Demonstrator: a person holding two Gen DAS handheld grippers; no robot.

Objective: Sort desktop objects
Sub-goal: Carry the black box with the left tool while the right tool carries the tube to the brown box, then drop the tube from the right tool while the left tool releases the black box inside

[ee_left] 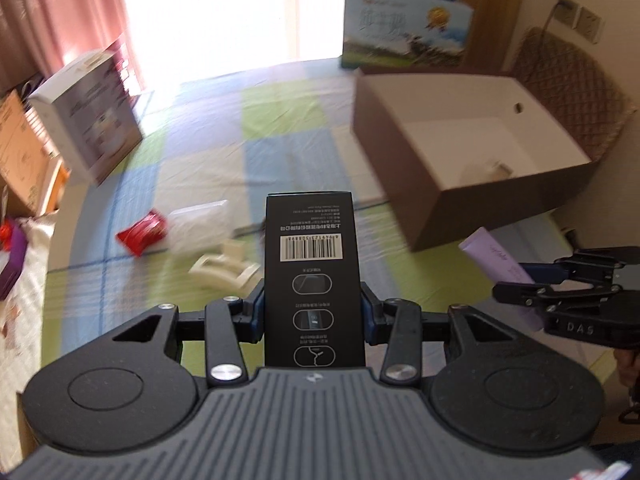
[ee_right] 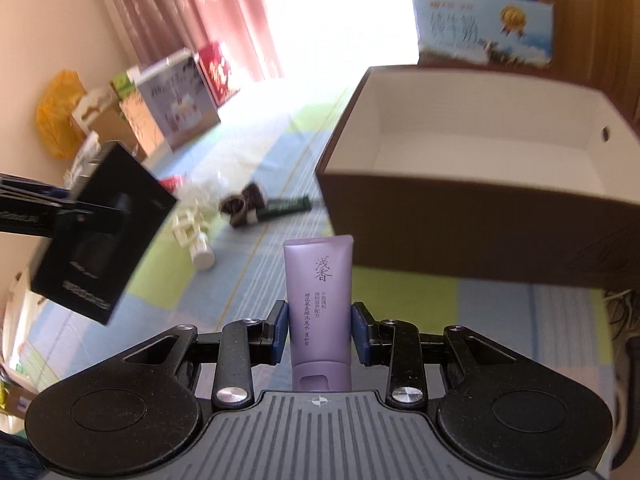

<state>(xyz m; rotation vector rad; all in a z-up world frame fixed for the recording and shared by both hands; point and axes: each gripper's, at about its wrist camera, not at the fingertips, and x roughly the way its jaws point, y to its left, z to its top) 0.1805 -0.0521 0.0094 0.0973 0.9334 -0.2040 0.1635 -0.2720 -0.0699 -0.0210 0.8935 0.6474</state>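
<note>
Left tongs [ee_left: 314, 304] clamped on a black carton [ee_left: 314, 276], barcode face up, blue pads against both long sides; the carton is held above the bench's checked cloth [ee_left: 208, 148], clear of it. Right tongs [ee_right: 320, 334] clamped on a purple tube [ee_right: 318, 300], cap end toward the camera, crimped end pointing forward, also held off the cloth. In the left wrist view the right tongs and tube appear at the right edge, level with the left tongs and well apart from them. Just beyond the tube: the near brown wall of an open box [ee_right: 480, 216], white inside, sitting toward the bench's right side; its floor holds one small pale item near the front wall, too blurred to identify. Mid-bench, left of the box: a cream plastic piece [ee_left: 224, 266], a red packet [ee_left: 142, 232] touching a clear bag [ee_left: 198, 224], a dark green tube [ee_right: 284, 205]. Far left edge: a white printed carton [ee_left: 88, 120]. Far right corner: a blue printed carton [ee_left: 404, 32].
</note>
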